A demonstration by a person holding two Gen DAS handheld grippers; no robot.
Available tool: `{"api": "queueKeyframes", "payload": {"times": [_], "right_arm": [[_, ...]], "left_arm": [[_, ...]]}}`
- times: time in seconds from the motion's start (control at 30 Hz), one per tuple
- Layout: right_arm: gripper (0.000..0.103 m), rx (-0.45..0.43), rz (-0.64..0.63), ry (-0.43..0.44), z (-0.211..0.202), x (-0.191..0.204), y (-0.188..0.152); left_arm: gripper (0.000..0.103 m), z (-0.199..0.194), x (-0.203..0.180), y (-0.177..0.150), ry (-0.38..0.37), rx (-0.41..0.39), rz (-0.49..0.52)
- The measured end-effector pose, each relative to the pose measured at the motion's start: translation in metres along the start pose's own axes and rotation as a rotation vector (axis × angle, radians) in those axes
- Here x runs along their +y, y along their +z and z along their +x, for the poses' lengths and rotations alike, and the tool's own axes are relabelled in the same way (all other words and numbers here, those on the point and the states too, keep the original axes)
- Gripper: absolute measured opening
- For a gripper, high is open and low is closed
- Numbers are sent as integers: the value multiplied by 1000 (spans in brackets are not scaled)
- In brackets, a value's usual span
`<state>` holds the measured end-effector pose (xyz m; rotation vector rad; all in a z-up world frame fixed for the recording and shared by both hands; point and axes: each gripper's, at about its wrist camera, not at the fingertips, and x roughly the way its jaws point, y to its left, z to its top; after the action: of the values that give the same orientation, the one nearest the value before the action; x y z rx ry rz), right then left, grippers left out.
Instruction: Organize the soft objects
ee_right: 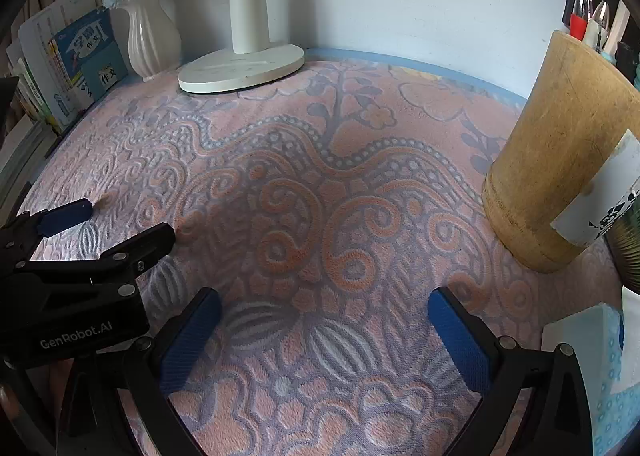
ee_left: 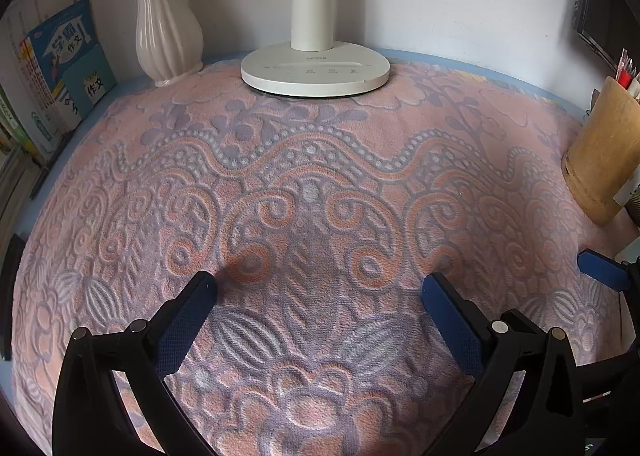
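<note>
Towel [ee_left: 312, 183], pink with a raised lilac pattern, is seen spread flat over the desk, reaching from the lamp base [ee_left: 315, 73] at the back to the wooden holder [ee_left: 604, 151] at the right. Both tools are held wide apart and empty: the left tool [ee_left: 320, 296] hovers low above the middle of the cloth, and the right tool [ee_right: 324, 308] beside it. Folding appears not yet begun. For a clean fold, one edge or corner should be pinched by each tool, the fingers being pressed into the pile so that only one layer is caught. The vase [ee_left: 168, 35] should be kept clear of the lift.
</note>
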<state>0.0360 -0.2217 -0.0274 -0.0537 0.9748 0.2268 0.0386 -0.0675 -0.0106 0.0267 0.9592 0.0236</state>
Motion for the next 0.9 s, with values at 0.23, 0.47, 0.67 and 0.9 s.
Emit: {"api": "queueKeyframes", "payload": {"times": [0.23,0.47,0.67,0.9], "right_arm": [[103,0,-4,-2,1,0,0],[103,13,24,-21,3,-1,1],[103,39,99,-72,4,2,3],[103,-54,58,-39,4,-1,-4]], "left_arm": [[103,1,1,0,-2,1,2],[103,7,6,9,-38,65,66],[103,13,11,20,-86,167,124],[103,9,17,9,-91,1,92]]}}
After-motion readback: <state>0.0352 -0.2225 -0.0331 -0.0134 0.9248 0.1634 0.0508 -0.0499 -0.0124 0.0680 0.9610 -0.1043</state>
